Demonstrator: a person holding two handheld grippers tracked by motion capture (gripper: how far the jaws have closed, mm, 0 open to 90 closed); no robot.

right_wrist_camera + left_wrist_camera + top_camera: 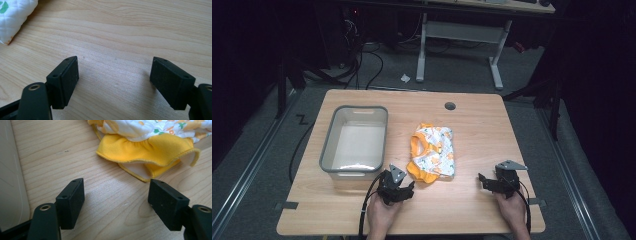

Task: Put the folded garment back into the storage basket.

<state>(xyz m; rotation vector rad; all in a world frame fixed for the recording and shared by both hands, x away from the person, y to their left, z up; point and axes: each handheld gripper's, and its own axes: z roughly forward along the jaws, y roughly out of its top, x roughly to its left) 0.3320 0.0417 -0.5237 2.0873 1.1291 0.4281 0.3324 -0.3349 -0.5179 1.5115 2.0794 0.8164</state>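
Observation:
A small folded garment, white with an orange print and a yellow ruffled hem, lies in the middle of the wooden table. My left gripper sits just short of its near left corner, open and empty; in the left gripper view the yellow hem lies a little beyond the jaws. My right gripper rests near the table's front right, open, with bare wood between its jaws. In the right gripper view a white corner of the garment shows at the upper left.
An empty grey plastic bin stands on the left half of the table, close to my left gripper; its wall lines the left gripper view. A round cable hole lies near the far edge. Desk legs and cables lie on the floor beyond.

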